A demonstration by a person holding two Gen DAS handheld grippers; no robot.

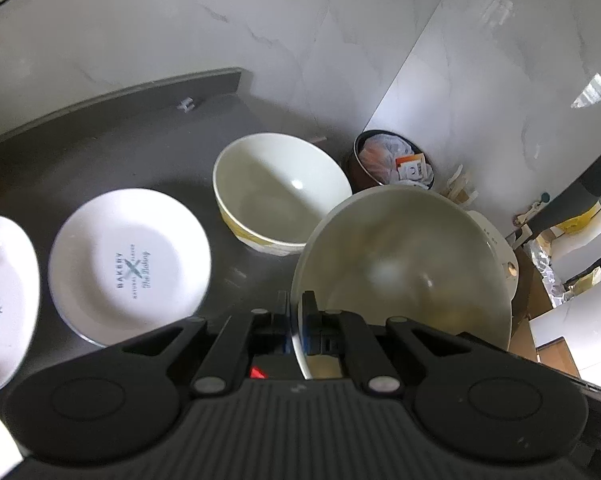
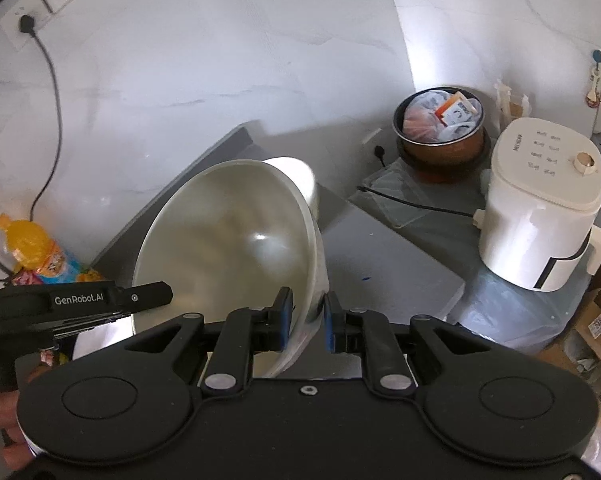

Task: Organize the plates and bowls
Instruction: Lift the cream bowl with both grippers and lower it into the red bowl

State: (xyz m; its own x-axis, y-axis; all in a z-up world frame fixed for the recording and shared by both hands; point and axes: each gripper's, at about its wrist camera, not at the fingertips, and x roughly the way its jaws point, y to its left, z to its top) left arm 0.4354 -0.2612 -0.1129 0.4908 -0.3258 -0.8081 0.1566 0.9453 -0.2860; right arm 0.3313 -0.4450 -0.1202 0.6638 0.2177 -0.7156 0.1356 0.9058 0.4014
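Left view only: bakery plate (image 1: 130, 264) at 9 o'clock; your left hand-held gripper (image 1: 296, 308) is clamping the empty bowl (image 1: 404, 272); your right hand-held gripper (image 2: 308, 312) is straddling its rim, pads apart.

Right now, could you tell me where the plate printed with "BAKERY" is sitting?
In the left wrist view, the plate lies flat on the dark counter, lower left, between a second printed plate at the left edge and an empty bowl to its right.

Cream bowl (image 1: 404, 264) tilted, lifted; second bowl (image 1: 280, 192) upright beside plates (image 1: 128, 264)
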